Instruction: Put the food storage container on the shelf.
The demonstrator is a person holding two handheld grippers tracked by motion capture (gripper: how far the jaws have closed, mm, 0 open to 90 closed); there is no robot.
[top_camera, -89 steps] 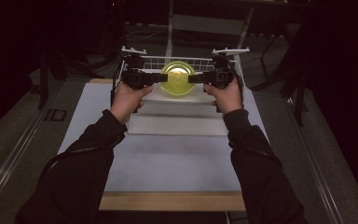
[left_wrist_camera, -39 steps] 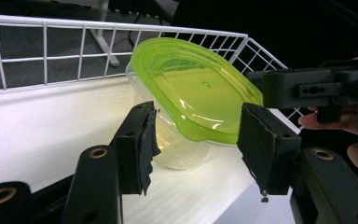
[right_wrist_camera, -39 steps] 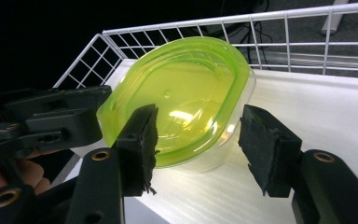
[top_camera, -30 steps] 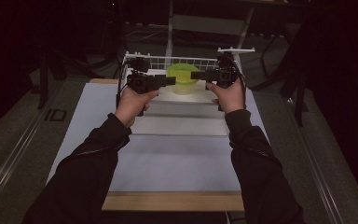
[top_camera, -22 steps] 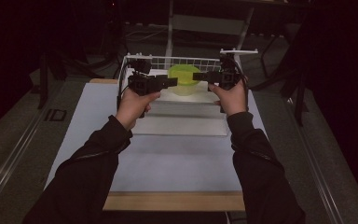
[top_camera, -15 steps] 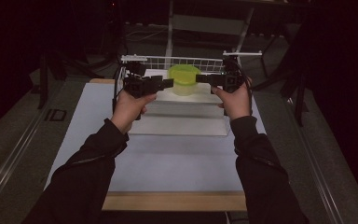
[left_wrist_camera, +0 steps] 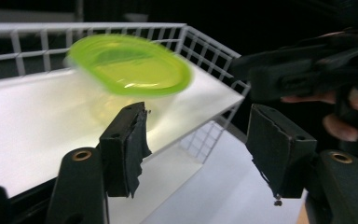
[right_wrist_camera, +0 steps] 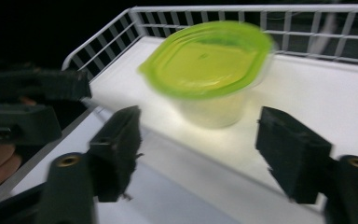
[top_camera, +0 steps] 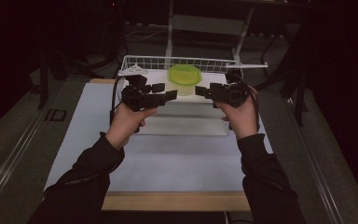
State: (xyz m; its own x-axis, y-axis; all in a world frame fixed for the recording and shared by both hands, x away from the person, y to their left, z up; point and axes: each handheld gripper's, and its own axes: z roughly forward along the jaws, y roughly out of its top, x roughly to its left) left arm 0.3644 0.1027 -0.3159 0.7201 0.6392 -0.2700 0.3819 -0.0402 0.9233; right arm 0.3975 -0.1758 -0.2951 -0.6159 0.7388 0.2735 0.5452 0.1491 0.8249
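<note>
- Sitting upright in the wire basket [top_camera: 193,60] on its white floor, the tub [top_camera: 185,87] wears a green lid [top_camera: 185,74] and touches neither gripper.
- The left gripper [top_camera: 165,96] is on the tub's left in the high view, its jaws pointing right toward it; they stand wide apart with nothing between them.
- In the left gripper view the left gripper [left_wrist_camera: 196,140] looks up at the lid [left_wrist_camera: 130,65], which sits above and left of the gap, beyond the left jaw.
- The right gripper [top_camera: 204,91] is on the tub's right in the high view, its jaws pointing left; they too stand wide apart and empty.
- In the right gripper view the right gripper [right_wrist_camera: 200,149] has the tub [right_wrist_camera: 212,109] almost straight ahead, just past the jaw tips and between their lines.
- The 2 grippers face each other across the tub, which lies slightly farther from the person than the line between them.
- Both look about equally near; the right one seems the better lined up.
- The tub has no long axis to speak of: it is round, so any approach angle should meet the same wall.
- Judged from this, a grasp would mean moving forward and inward, taking the wall below the lid's rim.
- The lid overhangs the wall, so jaws set too high could catch on it.
</note>
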